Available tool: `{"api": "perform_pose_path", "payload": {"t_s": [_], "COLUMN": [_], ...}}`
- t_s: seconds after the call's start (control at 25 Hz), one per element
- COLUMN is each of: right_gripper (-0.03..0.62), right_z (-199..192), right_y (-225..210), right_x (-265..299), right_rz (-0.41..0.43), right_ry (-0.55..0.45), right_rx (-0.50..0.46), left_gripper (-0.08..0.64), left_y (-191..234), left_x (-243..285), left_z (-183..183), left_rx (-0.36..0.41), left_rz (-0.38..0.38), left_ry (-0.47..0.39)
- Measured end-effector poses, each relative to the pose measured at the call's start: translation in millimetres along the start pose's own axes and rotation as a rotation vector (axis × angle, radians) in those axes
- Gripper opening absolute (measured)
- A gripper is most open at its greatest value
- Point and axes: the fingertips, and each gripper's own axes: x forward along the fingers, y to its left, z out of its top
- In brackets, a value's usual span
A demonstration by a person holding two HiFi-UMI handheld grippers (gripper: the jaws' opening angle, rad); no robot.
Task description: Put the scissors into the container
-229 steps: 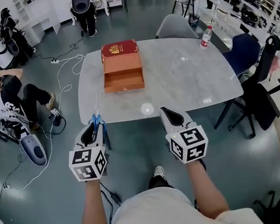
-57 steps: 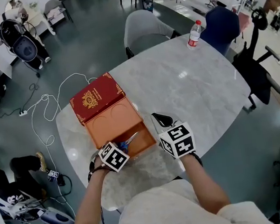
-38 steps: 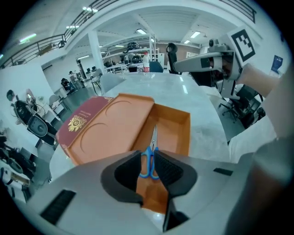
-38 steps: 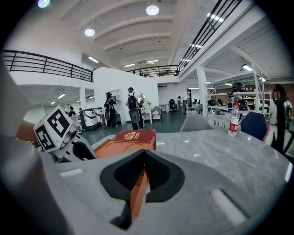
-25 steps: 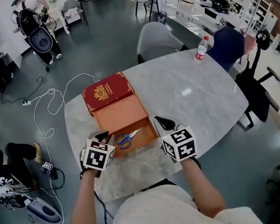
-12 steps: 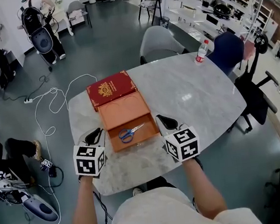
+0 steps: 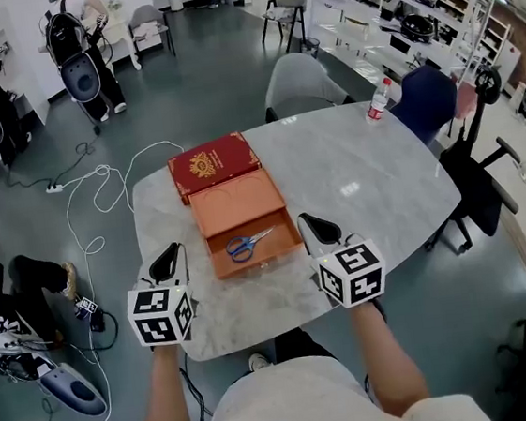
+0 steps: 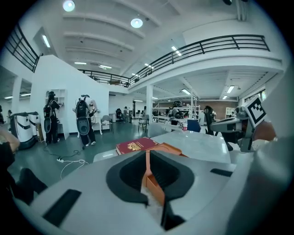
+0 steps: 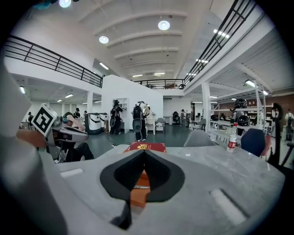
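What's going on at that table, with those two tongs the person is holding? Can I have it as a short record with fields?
table: grey marble top
container: open orange box, red lid behind it
scissors: blue handles, lying inside the orange box
left tongs: shut, empty, left of the box
right tongs: shut, empty, right of the box
also: plastic bottle near the far edge
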Motion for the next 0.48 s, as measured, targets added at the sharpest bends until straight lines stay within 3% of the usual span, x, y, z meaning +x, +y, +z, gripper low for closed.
{"api": "perform_pose_path", "payload": {"t_s": [0.48], "right_gripper": [0.005], "right_z": [-1.5], "right_y": [3.3], "right_x": [-8.5], "right_rz": [-0.016], "right_ry": [-0.006], "right_rx": [-0.004], "left_gripper": [0.029], "left_y": [2.8], "left_x": [-10.6], "left_z": [-4.4], "left_rx": [-0.02], "left_rz": [0.006], "left_ry": [-0.028]}}
